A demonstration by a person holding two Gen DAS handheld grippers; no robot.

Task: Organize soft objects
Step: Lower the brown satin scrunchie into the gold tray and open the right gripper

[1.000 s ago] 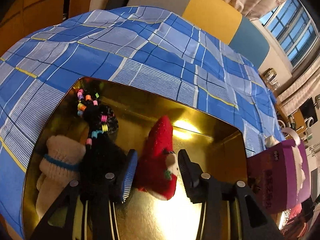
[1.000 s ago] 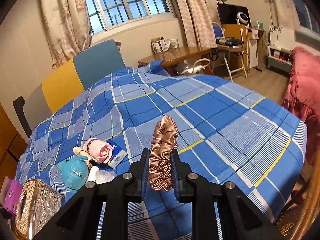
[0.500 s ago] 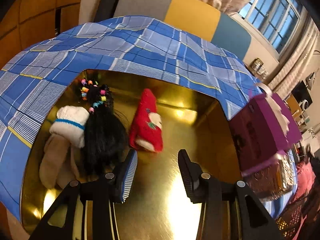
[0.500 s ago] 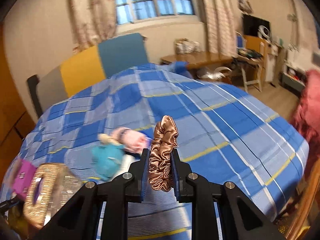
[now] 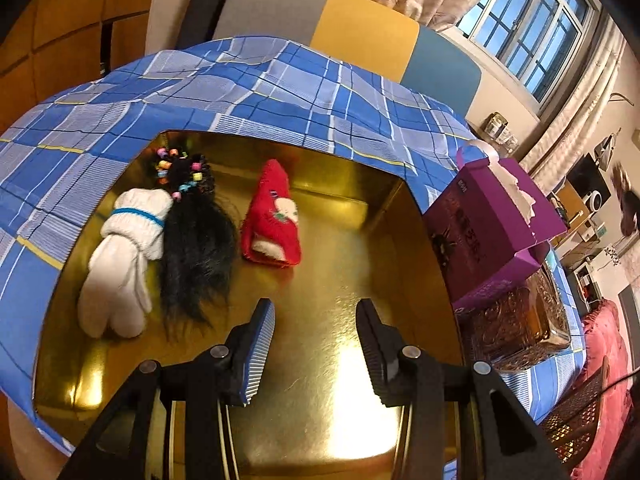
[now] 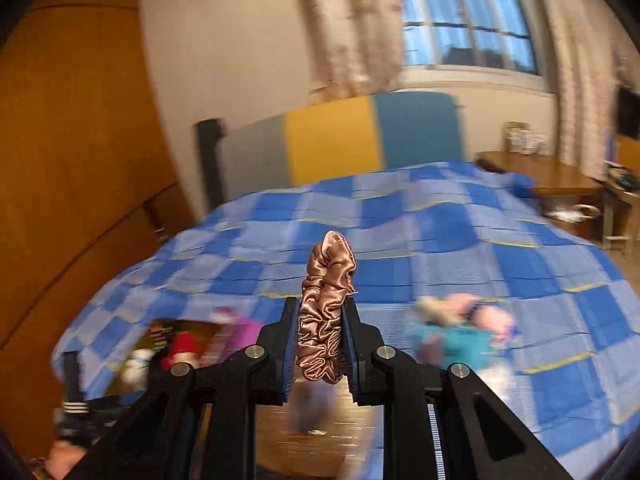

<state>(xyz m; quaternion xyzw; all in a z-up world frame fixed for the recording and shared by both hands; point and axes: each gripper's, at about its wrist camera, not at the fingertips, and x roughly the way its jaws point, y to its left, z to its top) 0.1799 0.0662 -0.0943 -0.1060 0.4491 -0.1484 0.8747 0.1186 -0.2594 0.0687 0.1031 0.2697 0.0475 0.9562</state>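
A gold tray (image 5: 352, 240) lies on the blue checked bed. In it, from left to right, lie a white glove (image 5: 124, 264), a black hairpiece with coloured beads (image 5: 196, 240) and a red sock (image 5: 272, 220). My left gripper (image 5: 316, 312) hovers open over the tray's near part, with nothing between its fingers. My right gripper (image 6: 322, 322) is shut on a bronze satin scrunchie (image 6: 326, 304), held upright above the bed. In the blurred right wrist view the tray (image 6: 132, 364) sits at lower left, and a teal plush (image 6: 452, 340) and a pink soft item (image 6: 492, 316) lie to the right.
A purple tissue box (image 5: 492, 232) stands just right of the tray, with an amber glass container (image 5: 520, 324) below it. A grey, yellow and teal headboard (image 5: 360, 36) backs the bed. A wooden wardrobe (image 6: 72, 160) is on the left, a desk (image 6: 548, 180) on the right.
My left gripper drew back from the red sock, which now lies in the tray. My right gripper swung left and up with the scrunchie, bringing the tray into its view.
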